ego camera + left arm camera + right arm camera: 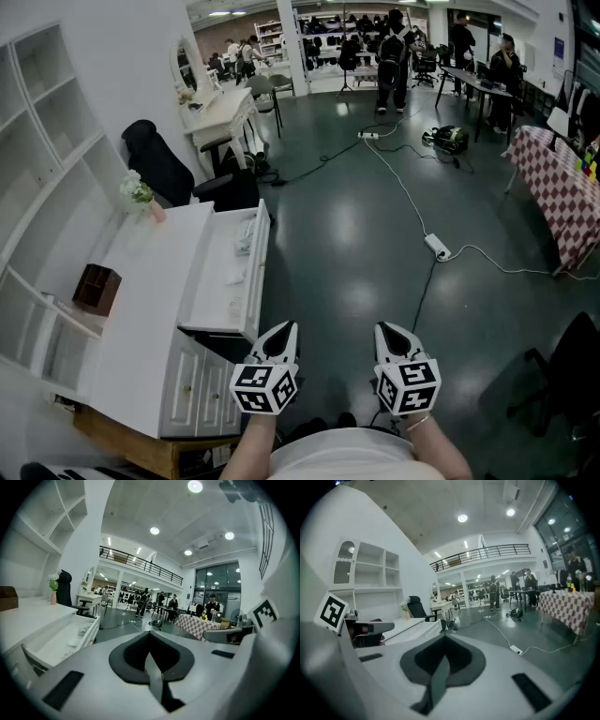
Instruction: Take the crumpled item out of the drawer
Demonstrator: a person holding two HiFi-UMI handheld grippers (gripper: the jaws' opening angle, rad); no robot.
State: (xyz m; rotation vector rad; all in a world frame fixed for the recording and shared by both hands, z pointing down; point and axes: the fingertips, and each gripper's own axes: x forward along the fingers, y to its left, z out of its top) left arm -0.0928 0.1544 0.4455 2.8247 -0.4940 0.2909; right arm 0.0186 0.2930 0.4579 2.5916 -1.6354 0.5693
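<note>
You stand in a large hall with a dark, glossy floor (347, 234). A white desk (141, 309) with open shelves above it runs along your left. Its drawer (259, 272) is pulled out, and the crumpled item (246, 236), a pale wad, lies inside near the far end, with a smaller white scrap nearer you.

In the head view, your left gripper (286, 330) and right gripper (385, 330) are side by side over the bare floor. Both are right of the drawer and well clear of it.

Only the left gripper view looks into the drawer (51, 646), where the crumpled item (86, 629) rests against the front wall. Here the left gripper (149, 644) has its jaws pressed together on nothing.

The right gripper view catches just the drawer's outer face (424, 627) and hides what is inside. The right gripper (443, 653) is likewise closed and empty.

The two gripper views show a railed balcony (487, 552) and ceiling lamps that the head view misses. The head view alone looks down on the brown box (97, 288) on the lower shelf, while the left gripper view shows it from the side (7, 598).

All three views show:
- the flower vase (141, 195)
- the black office chair (164, 169)
- the checked tablecloth (567, 187)

The power strip (437, 247) on its cable shows in the head and right gripper views.
</note>
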